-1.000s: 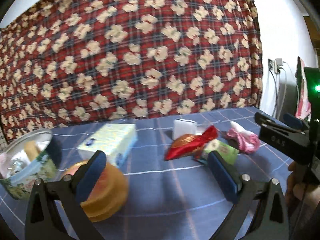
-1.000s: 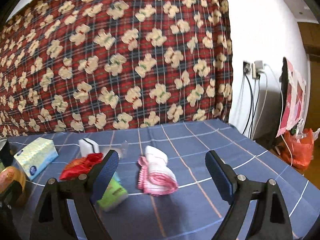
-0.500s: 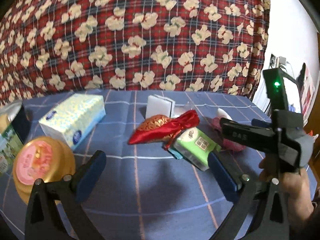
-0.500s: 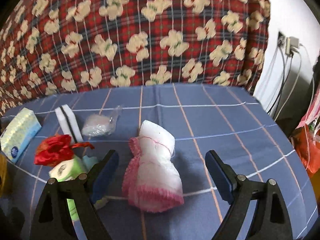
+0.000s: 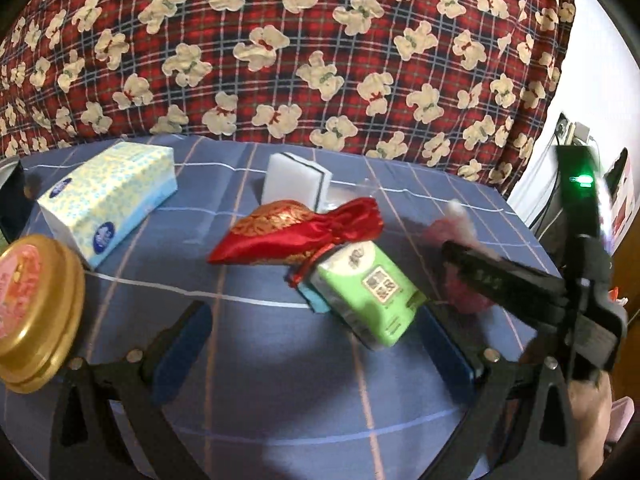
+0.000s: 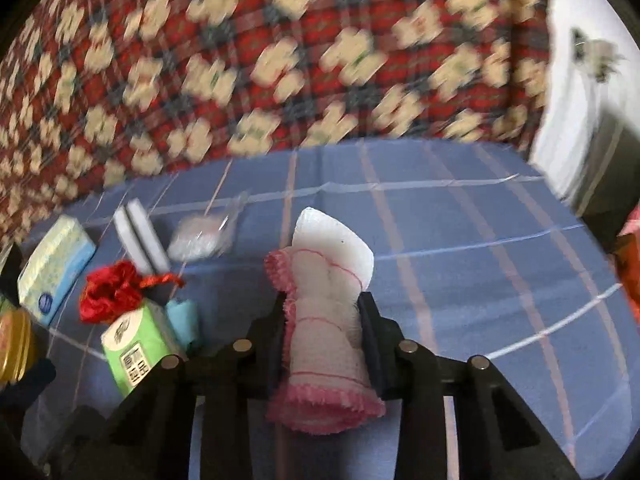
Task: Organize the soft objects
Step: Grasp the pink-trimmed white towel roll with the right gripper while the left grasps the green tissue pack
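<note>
Your right gripper (image 6: 324,332) jaws had just closed, pinching the pink-edged cloth (image 6: 326,320) between them to lift it, while your left gripper (image 5: 316,344) jaws stayed spread.

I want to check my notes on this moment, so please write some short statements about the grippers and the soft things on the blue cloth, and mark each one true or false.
1. The right gripper is closed on the pink-edged white cloth. True.
2. The left gripper holds the green tissue pack. False: its jaws stand open and the pads do not press on the pack.
3. The red satin pouch lies partly on the green tissue pack. True.
4. The tissue box stands upright on its end. False: it lies flat on the blue cloth.
5. The gold round tin is at the far right in the left wrist view. False: it is at the left edge.
</note>
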